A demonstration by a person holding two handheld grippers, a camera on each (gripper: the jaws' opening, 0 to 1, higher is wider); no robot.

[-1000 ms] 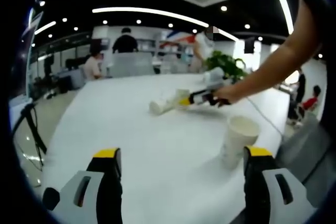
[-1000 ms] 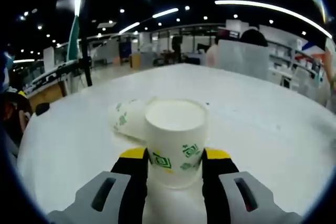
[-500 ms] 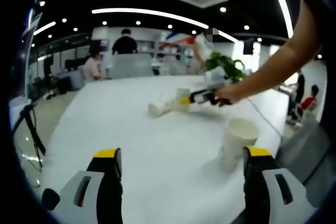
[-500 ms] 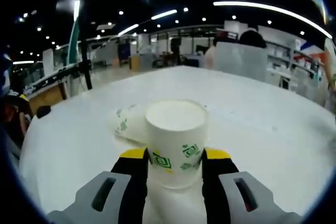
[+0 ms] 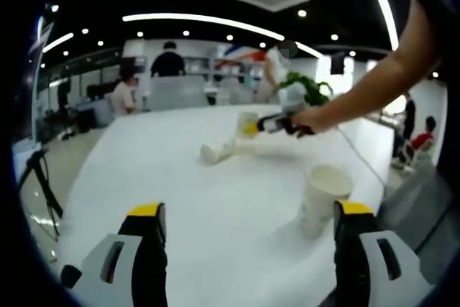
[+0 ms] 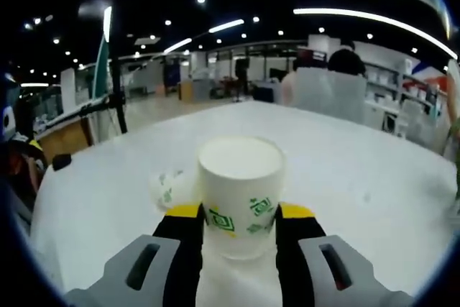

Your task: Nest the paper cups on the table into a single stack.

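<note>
My right gripper (image 6: pixel 241 215) is shut on an upright white paper cup with green marks (image 6: pixel 241 185). It holds the cup above the white table (image 6: pixel 359 177). A second cup (image 6: pixel 167 189) lies on its side just behind and below it. In the left gripper view the right gripper (image 5: pixel 254 128), in a person's hand, carries that cup (image 5: pixel 246 121) above the lying cup (image 5: pixel 214 152). My left gripper (image 5: pixel 249 210) stands open low over the table (image 5: pixel 180 192). A third cup (image 5: pixel 322 198) stands upright just inside its right jaw.
People sit at the table's far end (image 5: pixel 123 95), with chairs behind them. A green plant (image 5: pixel 309 88) stands at the far right. A tripod (image 5: pixel 39 177) stands on the floor off the table's left edge. A person's arm (image 5: pixel 366 95) reaches in from the right.
My right gripper has lifted its cup off the table, above the lying cup. The left gripper has stayed open in place.
</note>
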